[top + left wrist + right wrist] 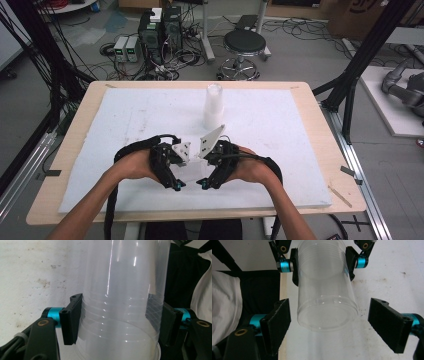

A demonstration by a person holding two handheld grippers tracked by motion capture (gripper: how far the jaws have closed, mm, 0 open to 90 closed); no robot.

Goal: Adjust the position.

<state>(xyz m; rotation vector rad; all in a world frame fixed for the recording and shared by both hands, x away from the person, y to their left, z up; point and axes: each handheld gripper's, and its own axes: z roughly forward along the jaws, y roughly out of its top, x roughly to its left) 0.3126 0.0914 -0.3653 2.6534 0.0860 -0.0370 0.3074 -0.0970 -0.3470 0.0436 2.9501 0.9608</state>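
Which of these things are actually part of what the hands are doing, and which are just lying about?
In use:
- clear plastic cup, clamped in the left gripper
- right gripper, jaws open around the cup's base
- cup stack standing on the white mat

Lying about:
- stool
- electronic boxes and cables on the floor

Clear plastic cup stack (pixel 120 302), several cups nested, stepped rings visible where rims overlap near the open end. Held off the white counter (pixel 125 115), lying roughly level between both hands low and centre in the high view. Clamped across the ringed section by left gripper (pixel 117 320), pads flat against both sides. Closed bottom end (pixel 327 318) pointing at right gripper (pixel 329 325), sitting between its pads, gap on each side, no contact. Walls transparent, glare streaks lengthwise, stained counter visible through them.
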